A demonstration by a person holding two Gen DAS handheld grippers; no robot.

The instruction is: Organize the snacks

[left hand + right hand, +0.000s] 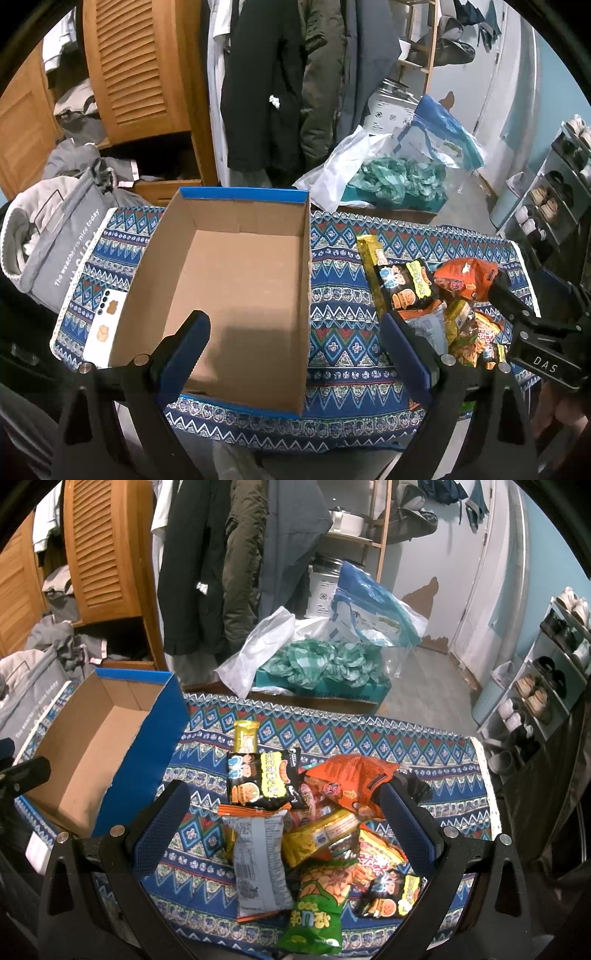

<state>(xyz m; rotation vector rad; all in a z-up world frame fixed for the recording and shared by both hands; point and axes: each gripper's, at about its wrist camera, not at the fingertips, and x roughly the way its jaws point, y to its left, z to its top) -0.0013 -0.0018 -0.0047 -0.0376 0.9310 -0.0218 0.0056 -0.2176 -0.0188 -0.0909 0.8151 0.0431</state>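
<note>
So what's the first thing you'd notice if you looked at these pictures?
The heap of bright snack packets on the right side of the patterned tablecloth, with a green bag nearest and an orange one behind. Next, the big empty cardboard box with blue edges, to the left of the heap. Both grippers hover open, the right gripper over the snacks, the left gripper over the box.

Matt brown cardboard box; glossy plastic snack packets; woven patterned cloth; slatted wood cabinet.
</note>
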